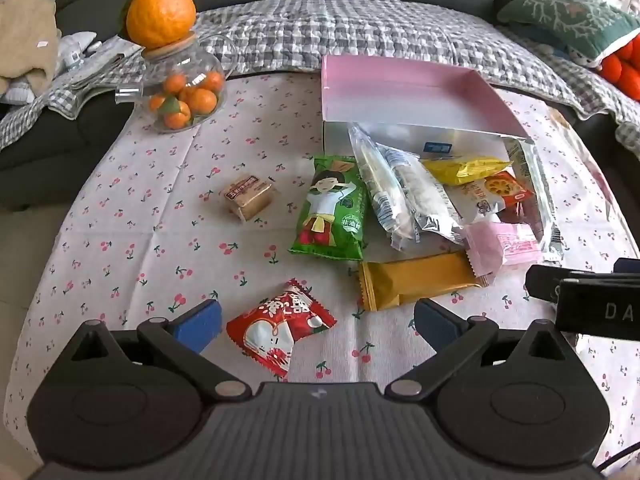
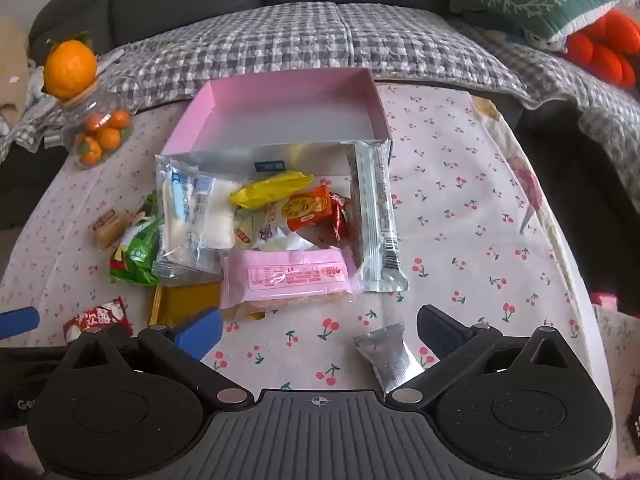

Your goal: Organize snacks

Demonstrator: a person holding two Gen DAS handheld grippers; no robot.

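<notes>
A pile of wrapped snacks lies on the cherry-print tablecloth in front of an empty pink box (image 1: 400,80) (image 2: 288,100). My left gripper (image 1: 316,320) is open, with a red snack packet (image 1: 280,326) lying between its fingers on the cloth. A green packet (image 1: 332,208), a gold packet (image 1: 416,280) and a small brown block (image 1: 248,196) lie beyond it. My right gripper (image 2: 320,332) is open and empty above the cloth. A small silver packet (image 2: 388,356) lies by its right finger. A pink packet (image 2: 288,276) lies just ahead.
A glass jar of small oranges (image 1: 184,92) (image 2: 100,136) with a big orange on its lid stands at the far left. A checked blanket (image 1: 340,32) and a sofa with cushions lie behind the table. The right gripper's body (image 1: 592,300) shows at the left view's right edge.
</notes>
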